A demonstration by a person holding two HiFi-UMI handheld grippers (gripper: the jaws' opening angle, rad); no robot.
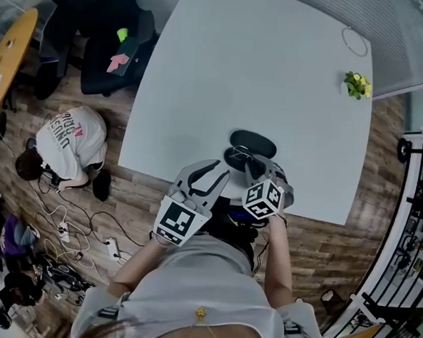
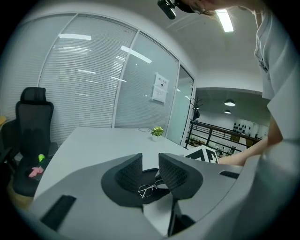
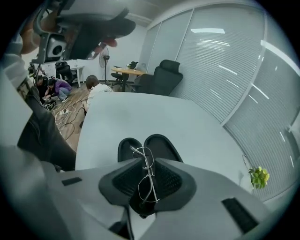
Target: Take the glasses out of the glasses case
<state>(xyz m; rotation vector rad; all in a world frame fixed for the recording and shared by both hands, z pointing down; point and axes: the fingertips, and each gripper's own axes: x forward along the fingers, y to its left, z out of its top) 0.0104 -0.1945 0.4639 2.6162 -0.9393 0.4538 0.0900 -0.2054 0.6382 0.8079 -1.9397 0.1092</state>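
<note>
**Item 1.** Right claw (image 3: 146, 163): clenched on the glasses (image 3: 147, 172), the thin wire frame pinched edge-on between its 2 ribbed jaws. The long axis of the glasses runs straight out along the claw's own line. 1 lens sits deep between the jaws and the other pokes past the tips toward the case.

**Item 2.** Glasses case (image 3: 161, 144): dark and open, its 2 halves side by side on the pale surface (image 1: 260, 68), just beyond and below the right claw's tips. The far lens overlaps the case from where I stand; I cannot tell whether they touch.

**Item 3.** Left claw (image 2: 150, 161): released, with nothing between its jaws. It points at the case from the left, close by, and the glasses show past its tips.

**Judgement.** The right claw is the nearer and already has hold. The coming move looks like a draw back along the glasses' long axis, up and away from the case.
</note>
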